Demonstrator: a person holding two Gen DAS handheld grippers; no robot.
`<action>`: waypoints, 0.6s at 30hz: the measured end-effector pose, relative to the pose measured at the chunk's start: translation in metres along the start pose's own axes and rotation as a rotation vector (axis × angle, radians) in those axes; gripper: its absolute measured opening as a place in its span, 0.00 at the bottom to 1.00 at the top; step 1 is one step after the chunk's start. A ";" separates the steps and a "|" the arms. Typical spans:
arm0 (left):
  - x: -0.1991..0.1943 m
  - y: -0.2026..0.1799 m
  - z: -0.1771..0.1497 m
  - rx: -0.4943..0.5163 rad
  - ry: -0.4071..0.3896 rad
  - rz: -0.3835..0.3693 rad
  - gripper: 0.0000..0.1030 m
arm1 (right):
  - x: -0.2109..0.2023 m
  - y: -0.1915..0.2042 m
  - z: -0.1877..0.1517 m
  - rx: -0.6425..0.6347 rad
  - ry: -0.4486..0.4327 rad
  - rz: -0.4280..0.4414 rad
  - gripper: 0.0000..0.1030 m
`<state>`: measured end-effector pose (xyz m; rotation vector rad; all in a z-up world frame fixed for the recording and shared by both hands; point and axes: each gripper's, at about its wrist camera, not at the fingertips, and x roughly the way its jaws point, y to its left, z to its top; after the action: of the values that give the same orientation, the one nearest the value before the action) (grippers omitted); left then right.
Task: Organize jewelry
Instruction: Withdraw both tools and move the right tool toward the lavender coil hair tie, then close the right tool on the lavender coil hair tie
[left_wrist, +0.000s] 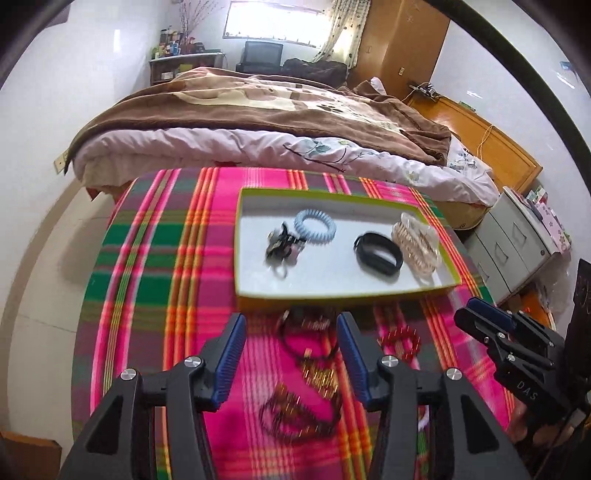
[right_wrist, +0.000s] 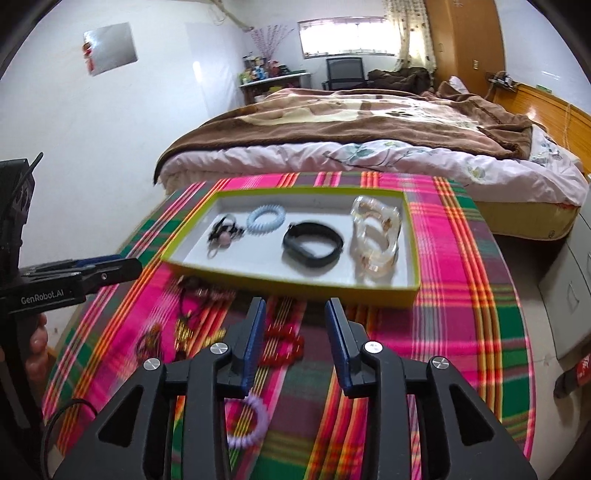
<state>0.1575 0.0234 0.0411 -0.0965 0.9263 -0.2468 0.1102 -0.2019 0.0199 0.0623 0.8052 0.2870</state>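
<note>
A green-rimmed white tray (left_wrist: 246, 292) (right_wrist: 192, 272) on the plaid cloth holds a blue coil band (left_wrist: 314, 226) (right_wrist: 266, 218), a black wristband (left_wrist: 378, 253) (right_wrist: 313, 243), clear bangles (left_wrist: 416, 243) (right_wrist: 376, 236) and dark hair ties (left_wrist: 281, 245) (right_wrist: 221, 233). In front of it lie a black cord necklace with gold fringe (left_wrist: 314, 358) (right_wrist: 186, 321), a dark beaded bracelet (left_wrist: 295, 417), a red beaded bracelet (left_wrist: 400, 341) (right_wrist: 282, 345) and a lilac coil band (right_wrist: 248, 421). My left gripper (left_wrist: 291, 354) is open above the necklace. My right gripper (right_wrist: 295, 345) is open beside the red bracelet.
The plaid-covered table (left_wrist: 147, 280) (right_wrist: 472, 302) ends at a bed (left_wrist: 258, 122) (right_wrist: 369, 140) behind. Grey drawers (left_wrist: 517, 243) stand at the right. The right gripper also shows at the right of the left wrist view (left_wrist: 480, 321).
</note>
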 end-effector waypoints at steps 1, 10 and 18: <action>-0.002 0.002 -0.007 -0.003 0.002 0.013 0.49 | 0.000 0.001 -0.006 -0.009 0.010 0.001 0.34; -0.012 0.019 -0.054 -0.074 0.013 -0.012 0.71 | 0.007 0.006 -0.042 -0.035 0.079 0.008 0.35; -0.018 0.034 -0.076 -0.128 0.015 -0.025 0.71 | 0.018 0.017 -0.055 -0.091 0.124 0.011 0.37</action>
<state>0.0920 0.0625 0.0037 -0.2245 0.9555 -0.2115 0.0782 -0.1834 -0.0283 -0.0368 0.9144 0.3398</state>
